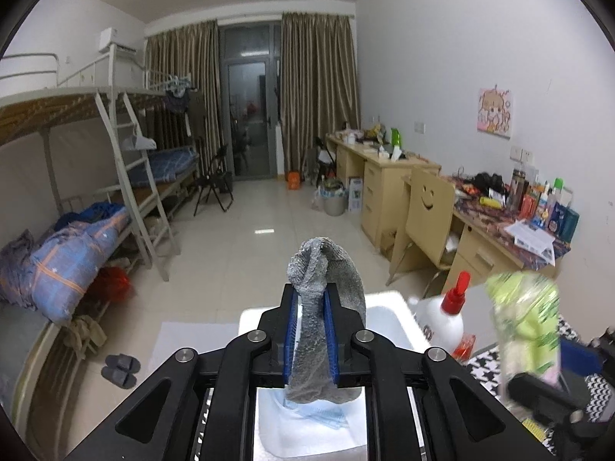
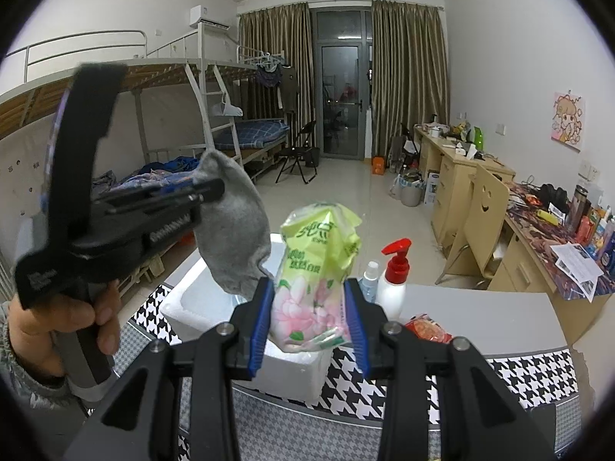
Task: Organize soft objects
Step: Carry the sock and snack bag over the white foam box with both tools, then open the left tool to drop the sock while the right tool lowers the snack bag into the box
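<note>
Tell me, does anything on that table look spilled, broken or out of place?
Nothing spilled or broken. The grey sock hangs from the left gripper over the white foam box; the tissue pack in the right gripper looks crumpled, as soft packs do.

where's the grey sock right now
The grey sock is pinched in the left claw, hanging over the white foam box, left of the green tissue pack held in the right claw.

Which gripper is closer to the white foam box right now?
Left. The left gripper holds the grey sock directly over the white foam box; the right gripper sits beside it.
</note>
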{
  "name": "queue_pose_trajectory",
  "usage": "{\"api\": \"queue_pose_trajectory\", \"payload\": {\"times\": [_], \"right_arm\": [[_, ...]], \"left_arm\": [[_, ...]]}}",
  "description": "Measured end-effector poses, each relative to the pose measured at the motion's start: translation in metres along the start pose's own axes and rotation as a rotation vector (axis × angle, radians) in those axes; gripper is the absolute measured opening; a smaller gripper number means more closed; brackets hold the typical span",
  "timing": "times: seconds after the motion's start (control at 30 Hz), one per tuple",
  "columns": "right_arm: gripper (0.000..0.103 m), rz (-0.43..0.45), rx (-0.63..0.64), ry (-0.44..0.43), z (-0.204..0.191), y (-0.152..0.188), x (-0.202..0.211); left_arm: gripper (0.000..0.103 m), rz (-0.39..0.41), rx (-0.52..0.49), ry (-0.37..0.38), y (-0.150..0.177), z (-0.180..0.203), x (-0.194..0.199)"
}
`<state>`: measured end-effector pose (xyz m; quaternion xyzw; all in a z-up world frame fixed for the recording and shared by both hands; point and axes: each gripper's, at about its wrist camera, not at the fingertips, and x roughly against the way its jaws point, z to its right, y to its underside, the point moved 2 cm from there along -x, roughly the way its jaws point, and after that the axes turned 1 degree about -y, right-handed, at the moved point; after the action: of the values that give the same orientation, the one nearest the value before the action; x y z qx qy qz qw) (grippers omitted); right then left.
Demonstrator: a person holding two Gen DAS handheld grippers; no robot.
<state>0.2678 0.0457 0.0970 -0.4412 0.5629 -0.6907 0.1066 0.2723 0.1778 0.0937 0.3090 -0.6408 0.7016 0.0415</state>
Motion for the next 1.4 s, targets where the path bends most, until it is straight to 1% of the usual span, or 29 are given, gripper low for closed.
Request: {"api": "queue_pose_trajectory", "payload": {"times": [0.03,0.07,0.1,0.13,0.2,0.3,0.43,0.67,1.0,1.13,1.4], "right_arm": [[0.042,0.000,-0.003,0.002,0.000,0.000,-0.001],[0.042,-0.002,-0.006,0.004,0.001,-0.001,-0.001],[0.042,-0.004,-0.005,0.005,0.001,-0.001,-0.002],[0.042,-0.006,-0.003,0.008,0.000,-0.001,-0.003],[0.042,-0.010,-0.005,0.013,0.001,0.000,-0.005],[0.042,-0.020,-0.010,0.012,0.001,-0.001,-0.010],[0.042,-0.022,-0.006,0.014,-0.001,-0.003,-0.013],[0.042,-0.031,0.002,0.011,-0.006,-0.005,-0.019],[0.042,-0.038,0.015,0.004,-0.018,-0.010,-0.029],[0.042,-0.038,0.026,0.003,-0.023,-0.012,-0.034],[0.042,-0.073,0.027,-0.004,-0.025,-0.012,-0.052]], "left_arm": [[0.030,-0.012,0.008,0.000,0.002,-0.002,-0.004],[0.037,-0.019,0.012,-0.004,0.005,-0.003,-0.007],[0.054,-0.026,0.014,-0.009,0.008,-0.004,-0.009],[0.068,-0.035,0.017,-0.010,0.011,-0.006,-0.012],[0.079,-0.054,0.013,-0.003,0.016,-0.008,-0.016],[0.082,-0.070,0.004,-0.010,0.019,-0.007,-0.017],[0.096,-0.046,0.013,-0.029,0.018,-0.014,-0.010],[0.101,-0.026,0.012,-0.063,0.017,-0.026,-0.001],[0.102,-0.024,0.026,-0.101,0.023,-0.046,0.006],[0.102,-0.017,0.048,-0.116,0.026,-0.057,0.010],[0.102,-0.016,0.069,-0.152,0.036,-0.076,0.013]]}}
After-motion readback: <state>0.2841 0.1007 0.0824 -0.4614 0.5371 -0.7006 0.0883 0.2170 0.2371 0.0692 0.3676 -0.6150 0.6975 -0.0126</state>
